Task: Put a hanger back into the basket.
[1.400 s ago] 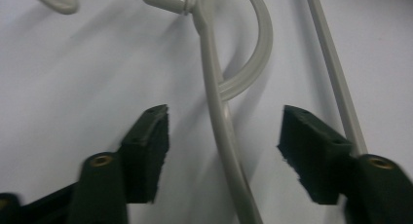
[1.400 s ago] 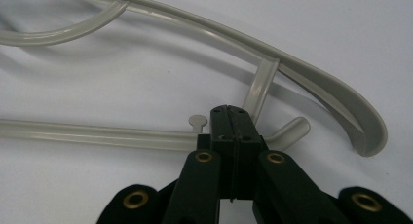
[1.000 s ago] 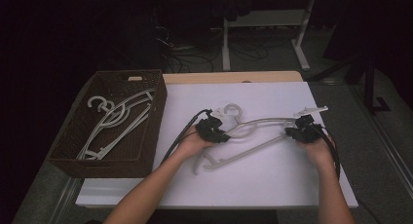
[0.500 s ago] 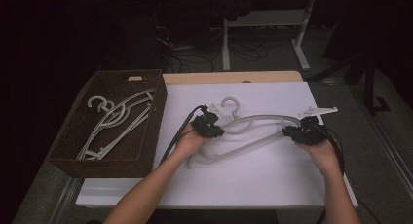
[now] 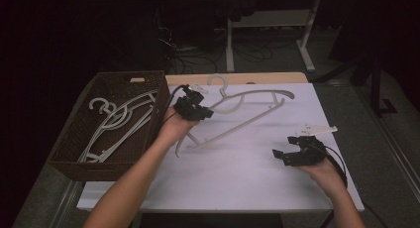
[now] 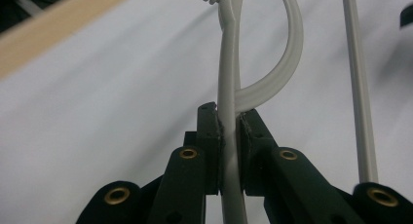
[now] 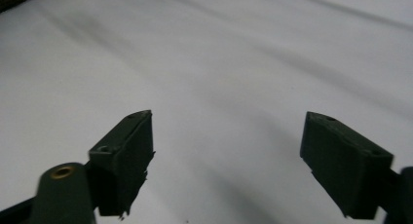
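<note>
A pale grey plastic hanger (image 5: pixel 247 111) hangs tilted over the white table, hook toward the far edge. My left gripper (image 5: pixel 198 110) is shut on the hanger's left shoulder, next to the basket's right wall. In the left gripper view the hanger (image 6: pixel 230 112) runs straight up between the closed jaws, and my left gripper (image 6: pixel 229 131) pinches it tight. My right gripper (image 5: pixel 283 155) is held low over the table's right side, apart from the hanger and open. Nothing but white table surface lies between my right gripper (image 7: pixel 243 165) and its wide jaws.
A dark wicker basket (image 5: pixel 79 136) at the table's left holds several pale hangers (image 5: pixel 121 121). The white table top (image 5: pixel 247 178) has a wooden strip (image 5: pixel 237 78) along its far edge. A small white tag (image 5: pixel 317 130) lies near the right edge.
The right gripper has let go of the hanger's right end and dropped back toward the near right. The left gripper has carried the hanger up and leftward, toward the basket.
</note>
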Available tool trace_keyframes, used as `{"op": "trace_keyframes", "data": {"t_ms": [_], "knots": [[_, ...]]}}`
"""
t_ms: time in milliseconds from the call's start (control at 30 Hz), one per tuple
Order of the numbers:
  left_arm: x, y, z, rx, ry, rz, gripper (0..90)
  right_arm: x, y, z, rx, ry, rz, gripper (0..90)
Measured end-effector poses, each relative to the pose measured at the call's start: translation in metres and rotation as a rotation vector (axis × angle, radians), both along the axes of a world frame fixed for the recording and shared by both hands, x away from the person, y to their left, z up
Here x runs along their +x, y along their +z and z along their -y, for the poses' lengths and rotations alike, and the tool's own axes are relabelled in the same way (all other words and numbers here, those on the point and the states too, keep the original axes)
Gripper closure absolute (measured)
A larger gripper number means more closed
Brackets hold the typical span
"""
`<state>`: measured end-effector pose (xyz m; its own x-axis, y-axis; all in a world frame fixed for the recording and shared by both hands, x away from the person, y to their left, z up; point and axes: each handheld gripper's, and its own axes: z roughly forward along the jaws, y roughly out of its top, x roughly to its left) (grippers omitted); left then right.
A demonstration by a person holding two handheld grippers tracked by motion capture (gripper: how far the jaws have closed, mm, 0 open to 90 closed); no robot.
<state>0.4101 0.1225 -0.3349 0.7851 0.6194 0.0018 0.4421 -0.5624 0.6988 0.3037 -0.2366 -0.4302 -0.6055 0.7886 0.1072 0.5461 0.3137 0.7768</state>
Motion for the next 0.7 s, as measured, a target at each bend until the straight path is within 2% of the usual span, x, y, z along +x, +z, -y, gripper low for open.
{"op": "trace_keyframes", "data": {"t_ms": [100, 200, 367, 567, 700], "knots": [[-0.002, 0.025, -0.015, -0.01, 0.009, 0.024, 81.8, -0.002, -0.004, -0.003, 0.003, 0.01, -0.002, 13.0], [-0.004, 0.042, -0.033, -0.024, 0.021, 0.037, 81.8, -0.002, -0.005, -0.005, 0.005, 0.015, 0.014, 7.6], [-0.007, 0.068, -0.071, -0.011, 0.052, 0.077, 81.8, -0.002, -0.005, -0.006, 0.014, 0.009, 0.025, 4.4], [-0.015, 0.088, -0.126, 0.016, 0.116, 0.134, 81.8, -0.001, -0.006, -0.006, 0.006, 0.013, 0.026, 4.0], [-0.019, 0.095, -0.166, 0.047, 0.165, 0.176, 81.8, -0.001, -0.006, -0.004, 0.001, 0.009, 0.032, 3.6]]}}
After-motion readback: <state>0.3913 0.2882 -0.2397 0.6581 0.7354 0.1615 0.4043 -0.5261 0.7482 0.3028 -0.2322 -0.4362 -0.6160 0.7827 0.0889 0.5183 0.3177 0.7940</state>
